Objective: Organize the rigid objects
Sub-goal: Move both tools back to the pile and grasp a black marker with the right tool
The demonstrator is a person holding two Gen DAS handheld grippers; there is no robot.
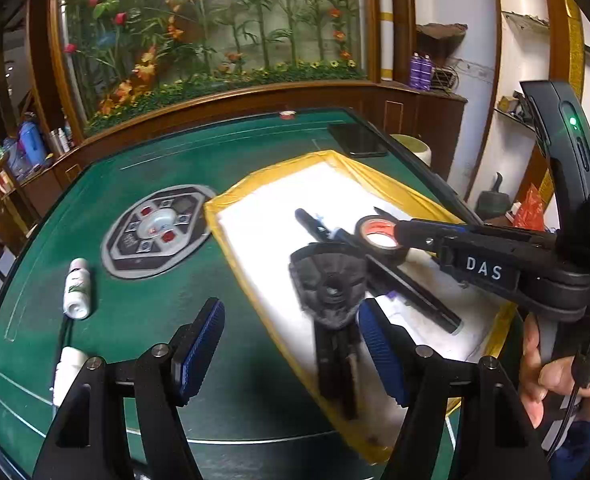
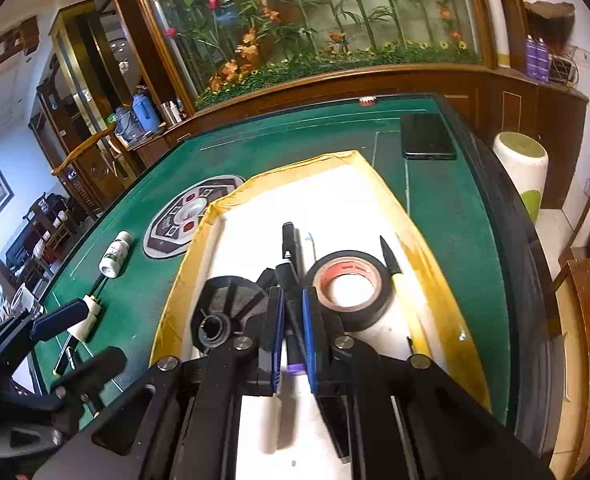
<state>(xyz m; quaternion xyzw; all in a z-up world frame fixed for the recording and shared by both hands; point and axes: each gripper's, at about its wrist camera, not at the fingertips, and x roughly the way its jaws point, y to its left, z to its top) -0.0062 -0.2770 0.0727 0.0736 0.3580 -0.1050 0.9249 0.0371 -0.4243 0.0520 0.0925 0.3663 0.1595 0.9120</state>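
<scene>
The right gripper (image 2: 293,316) is positioned over the white tray (image 2: 255,220), whose rim is wrapped in yellow tape; its jaws are narrow and clamped on a black marker (image 2: 291,240) that lies lengthwise along the tray; the marker's far end projects beyond the blue pads (image 2: 309,332). The left gripper (image 1: 291,344) is held above the near edge of the same tray; its jaws are wide apart and grip nothing.

Contents of the tray: a black ribbed disc (image 1: 329,280) with a central hub, at the left; a roll of black tape (image 2: 349,286) with a red inner core, just right of the marker; a yellow-handled tool (image 2: 395,276) with a black tip, beside the roll toward the right rim.

The tray rests on the green table (image 1: 155,320); a white bottle (image 1: 77,288) lies on its side on the felt left of the tray, near a round control panel (image 1: 157,232) set into the table; a dark phone (image 2: 427,136) lies flat at the far right corner, apart from the tray; a hand (image 1: 555,372) grips the handle of the right gripper.
</scene>
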